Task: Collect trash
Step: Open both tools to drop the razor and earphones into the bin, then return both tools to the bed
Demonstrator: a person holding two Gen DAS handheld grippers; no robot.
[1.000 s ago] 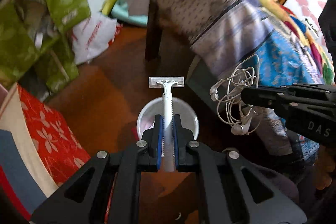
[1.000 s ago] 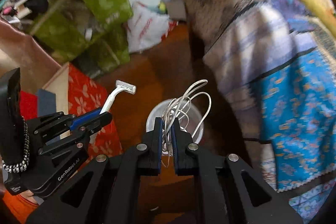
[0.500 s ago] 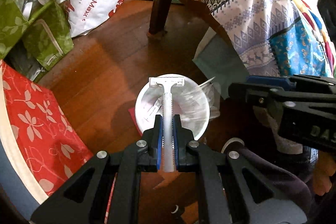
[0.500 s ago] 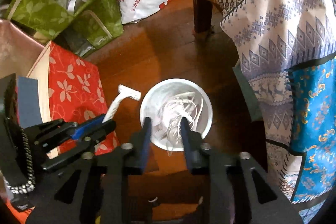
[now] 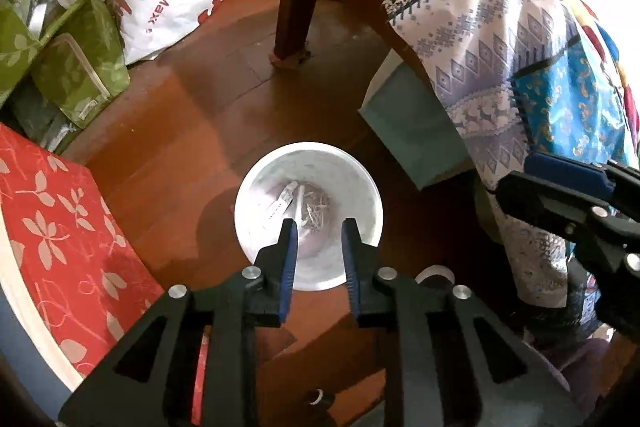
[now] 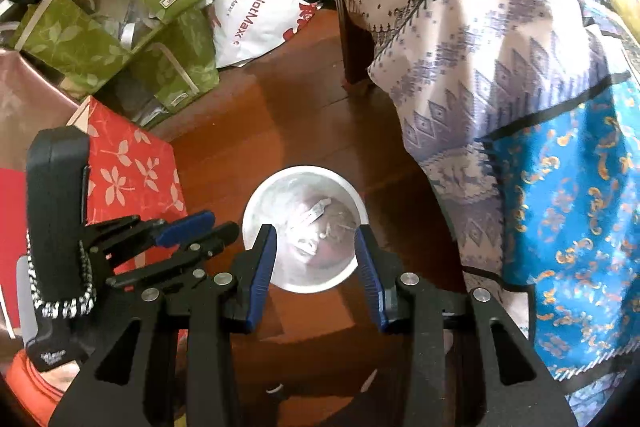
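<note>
A small white bin [image 5: 346, 174] stands on the wooden floor, right under both grippers. Inside it lie a white disposable razor [image 5: 285, 200] and a tangle of white earphones [image 5: 316, 213]; the right wrist view shows the razor [image 6: 318, 209] and earphones [image 6: 322, 235] at the bottom too. My left gripper [image 5: 319, 227] hangs over the bin's near rim, its jaws opening, nothing between them. My right gripper [image 6: 315, 231] hovers above the bin [image 6: 256, 201], its jaws also opening and empty. Each gripper appears in the other's view: the right [image 5: 560, 195], the left [image 6: 192, 227].
Green leaf-patterned bags [image 5: 80, 59] and a white HotMax bag [image 5: 168, 11] crowd the far left. A red flowered box [image 5: 60, 227] lies at the left. A wooden table leg [image 5: 294, 3], hanging patterned cloth [image 5: 480, 39] and a teal box [image 5: 416, 131] flank the right.
The left gripper let go of the razor and the right let go of the earphones; both now lie in the bin. Both grippers sank closer to the bin.
</note>
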